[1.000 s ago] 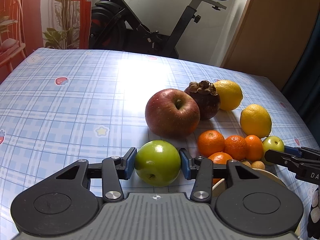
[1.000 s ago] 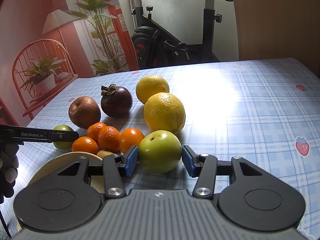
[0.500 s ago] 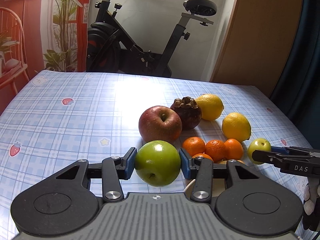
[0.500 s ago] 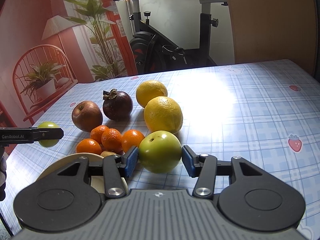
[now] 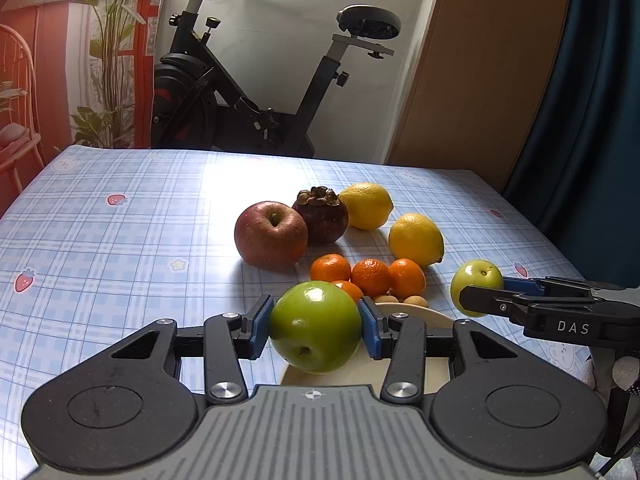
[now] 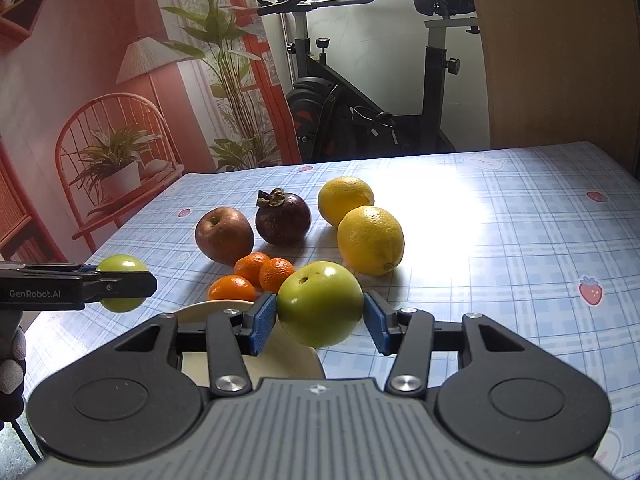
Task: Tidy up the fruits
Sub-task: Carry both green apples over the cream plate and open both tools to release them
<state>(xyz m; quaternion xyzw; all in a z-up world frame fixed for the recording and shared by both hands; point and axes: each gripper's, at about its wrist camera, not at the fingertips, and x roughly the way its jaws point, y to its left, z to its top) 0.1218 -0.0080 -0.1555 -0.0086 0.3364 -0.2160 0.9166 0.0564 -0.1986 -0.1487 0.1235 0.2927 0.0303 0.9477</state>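
My left gripper (image 5: 316, 330) is shut on a green apple (image 5: 315, 326), held in the air above the cream plate (image 5: 432, 316). My right gripper (image 6: 320, 316) is shut on a second green apple (image 6: 320, 304), also lifted, near the plate's right edge (image 6: 208, 307). Each gripper shows in the other view: the right one with its apple (image 5: 476, 280) at the right of the left wrist view, the left one with its apple (image 6: 122, 266) at the left of the right wrist view. On the table lie a red apple (image 5: 271, 234), a mangosteen (image 5: 319, 214), two lemons (image 5: 416, 239) and several mandarins (image 5: 370, 276).
The table has a blue plaid cloth (image 5: 120, 240) with strawberry prints. Small brown fruits (image 5: 416, 301) lie at the plate's far rim. An exercise bike (image 5: 256, 92) stands behind the table, a wooden cabinet (image 5: 480, 60) at the right, a red chair with a plant (image 6: 112, 160) at the left.
Both grippers have risen from the table with their green apples and drawn back toward the near side. The fruit on the table has not moved.
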